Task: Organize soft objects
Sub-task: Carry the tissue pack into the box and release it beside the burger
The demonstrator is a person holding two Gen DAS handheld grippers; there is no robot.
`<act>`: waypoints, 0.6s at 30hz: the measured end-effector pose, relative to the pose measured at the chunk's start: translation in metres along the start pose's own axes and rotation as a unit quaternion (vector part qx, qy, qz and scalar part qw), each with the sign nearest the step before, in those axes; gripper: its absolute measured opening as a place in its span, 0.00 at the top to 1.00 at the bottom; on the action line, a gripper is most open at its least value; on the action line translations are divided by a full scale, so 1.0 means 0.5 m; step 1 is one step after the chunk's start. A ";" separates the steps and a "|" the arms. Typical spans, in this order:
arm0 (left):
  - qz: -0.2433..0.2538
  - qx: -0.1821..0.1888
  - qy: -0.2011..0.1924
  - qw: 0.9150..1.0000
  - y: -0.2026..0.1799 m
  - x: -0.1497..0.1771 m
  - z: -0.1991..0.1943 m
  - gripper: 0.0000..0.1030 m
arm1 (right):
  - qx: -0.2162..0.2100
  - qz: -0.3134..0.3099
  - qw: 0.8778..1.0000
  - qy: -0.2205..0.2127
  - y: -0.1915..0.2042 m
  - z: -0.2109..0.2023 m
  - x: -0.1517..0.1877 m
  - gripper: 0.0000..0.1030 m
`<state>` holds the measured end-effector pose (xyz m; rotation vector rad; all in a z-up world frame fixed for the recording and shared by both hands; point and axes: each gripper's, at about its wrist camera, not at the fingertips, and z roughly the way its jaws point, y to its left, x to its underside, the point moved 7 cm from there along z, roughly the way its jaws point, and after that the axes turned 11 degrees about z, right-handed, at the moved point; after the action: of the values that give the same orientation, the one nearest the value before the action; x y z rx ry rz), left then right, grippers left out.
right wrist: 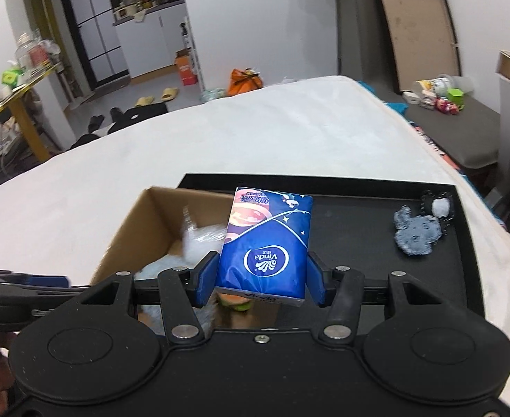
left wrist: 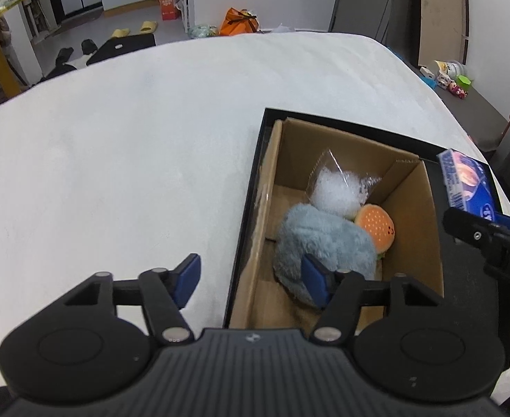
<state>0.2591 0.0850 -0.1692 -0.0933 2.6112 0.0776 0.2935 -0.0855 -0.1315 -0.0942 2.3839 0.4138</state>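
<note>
An open cardboard box stands on a black tray on a white bed. In it lie a grey-blue plush, a small burger plush and a clear bag of white stuffing. My left gripper is open and empty, straddling the box's left wall. My right gripper is shut on a blue Vinda tissue pack, held above the box; the pack also shows in the left wrist view. A small grey plush and a black-and-white soft piece lie on the tray.
The white bed stretches left of and beyond the tray. Past it the floor holds slippers, an orange bag and a cardboard carton. A grey bench with small items stands to the right.
</note>
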 end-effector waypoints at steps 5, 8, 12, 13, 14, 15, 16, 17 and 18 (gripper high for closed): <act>-0.009 0.013 0.011 1.000 0.005 0.021 0.016 0.60 | -0.007 -0.005 1.000 0.013 0.025 0.000 0.022 0.50; -0.014 0.019 0.019 1.000 0.011 0.033 0.024 0.70 | -0.008 -0.008 1.000 0.017 0.037 -0.001 0.033 0.50; -0.020 0.027 0.025 0.999 0.017 0.045 0.032 0.82 | -0.008 -0.012 1.000 0.022 0.051 0.002 0.044 0.50; -0.021 0.030 0.026 0.999 0.018 0.047 0.034 0.86 | -0.007 -0.013 1.000 0.024 0.054 0.003 0.046 0.50; -0.023 0.033 0.027 0.999 0.019 0.049 0.035 0.87 | -0.008 -0.012 1.000 0.026 0.056 0.003 0.049 0.50; -0.024 0.033 0.026 0.999 0.019 0.051 0.035 0.87 | -0.011 -0.010 0.999 0.028 0.059 0.004 0.051 0.50; -0.024 0.033 0.025 0.999 0.019 0.051 0.034 0.87 | -0.014 -0.009 0.999 0.030 0.061 0.004 0.053 0.49; -0.025 0.034 0.024 0.999 0.020 0.051 0.034 0.87 | -0.015 -0.010 0.999 0.032 0.065 0.005 0.056 0.49; -0.026 0.034 0.024 0.999 0.021 0.052 0.034 0.88 | -0.016 -0.012 0.999 0.034 0.067 0.009 0.059 0.47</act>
<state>0.2444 0.0951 -0.1965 -0.1414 2.6542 -0.0336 0.2683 -0.0513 -0.1450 -0.1535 2.4411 0.4438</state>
